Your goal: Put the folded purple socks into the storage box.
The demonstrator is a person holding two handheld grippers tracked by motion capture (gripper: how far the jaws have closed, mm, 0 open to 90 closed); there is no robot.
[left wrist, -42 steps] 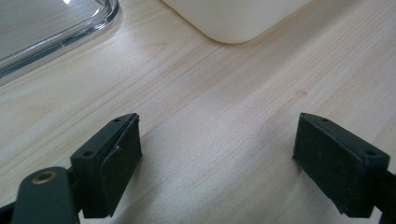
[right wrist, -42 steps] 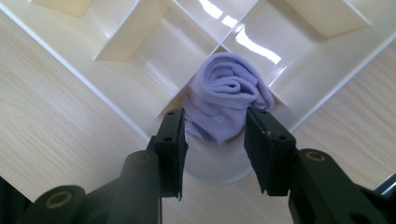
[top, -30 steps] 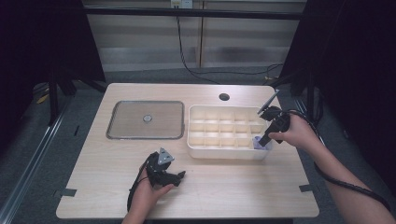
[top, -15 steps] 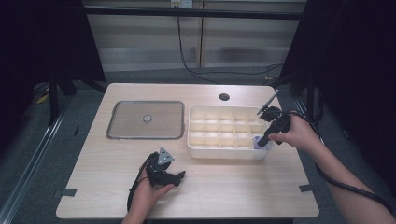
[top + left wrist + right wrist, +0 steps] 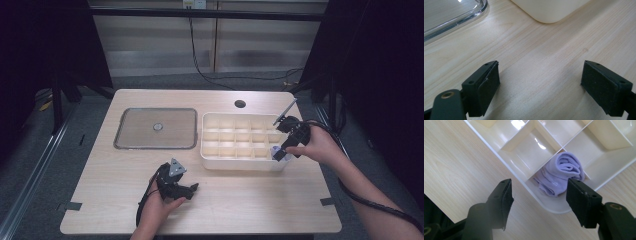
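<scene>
In the high view the rolled lilac fabric sock is mostly hidden behind the right gripper. The right gripper view shows it clearly, lying in the corner compartment of the cream plastic divided organiser tray, partly cut off by the tray rim. The right gripper has just been opening; its jaws stand spread on either side of the sock, pads clear of it. The left gripper rests low over the pale wooden table, jaws spread wide, holding nothing. The clear plastic rectangular lid lies flat, left of the tray.
</scene>
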